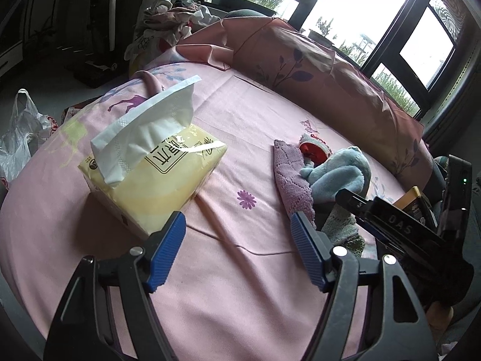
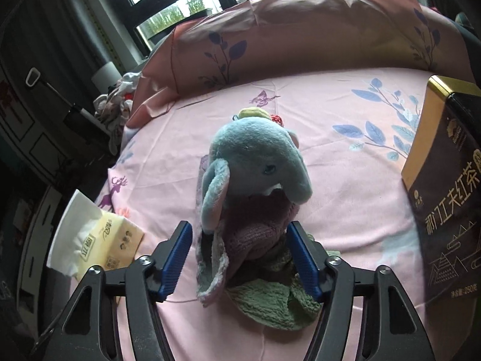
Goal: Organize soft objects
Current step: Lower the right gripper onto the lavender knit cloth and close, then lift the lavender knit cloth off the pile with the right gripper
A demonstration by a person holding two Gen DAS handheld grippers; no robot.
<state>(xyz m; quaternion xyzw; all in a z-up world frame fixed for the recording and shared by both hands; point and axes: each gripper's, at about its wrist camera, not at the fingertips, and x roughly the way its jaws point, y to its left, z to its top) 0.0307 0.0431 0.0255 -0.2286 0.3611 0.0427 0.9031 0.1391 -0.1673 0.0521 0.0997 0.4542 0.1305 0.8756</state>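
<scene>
A blue-grey plush elephant (image 2: 255, 156) lies on a pile of cloths on the pink bed sheet (image 2: 345, 210): a pink knit cloth (image 2: 255, 234) and a green towel (image 2: 270, 303). My right gripper (image 2: 239, 227) straddles the near end of this pile, jaws open. A gap shows between the left pad and the cloth. In the left wrist view the elephant (image 1: 336, 174) and knit cloth (image 1: 291, 174) lie to the right, with a small red-and-teal soft item (image 1: 312, 147) behind them. My left gripper (image 1: 237, 219) hangs open over bare sheet, nothing between its fingers.
A yellow tissue pack (image 1: 156, 177) with a tissue sticking up lies just beyond my left finger. A dark tea box (image 2: 445, 180) stands at the right. A long pink pillow (image 1: 315, 69) lines the far side. Clothes pile (image 1: 171, 21) and a plastic bag (image 1: 21, 132) sit off the bed.
</scene>
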